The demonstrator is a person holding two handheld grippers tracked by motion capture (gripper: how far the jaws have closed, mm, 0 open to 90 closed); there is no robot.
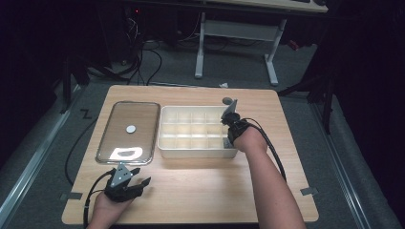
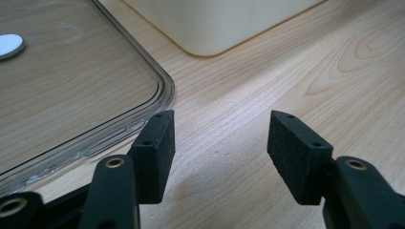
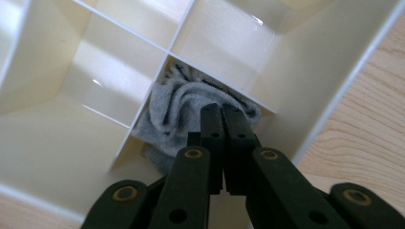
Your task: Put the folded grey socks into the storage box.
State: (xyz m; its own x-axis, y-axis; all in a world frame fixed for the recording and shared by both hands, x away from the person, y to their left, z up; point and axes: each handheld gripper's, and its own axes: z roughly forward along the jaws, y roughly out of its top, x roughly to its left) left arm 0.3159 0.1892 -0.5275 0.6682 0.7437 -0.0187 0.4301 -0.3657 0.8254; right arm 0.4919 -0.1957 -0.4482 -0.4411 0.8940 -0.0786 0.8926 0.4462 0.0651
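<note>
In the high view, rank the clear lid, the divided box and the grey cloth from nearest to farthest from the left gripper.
1. Clear lid: just beyond the left gripper, on the table's left.
2. Divided box: farther, at the middle, right of the lid.
3. Grey cloth: farthest, in the box's near right compartment, under the right gripper.

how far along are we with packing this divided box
Early. The clear lid lies off beside the cream divided box. The right hand-held gripper, jaws shut, is pressing a grey sock into a near-right compartment. The left hand-held gripper waits open. Other visible compartments look empty; lid still to fit.
</note>
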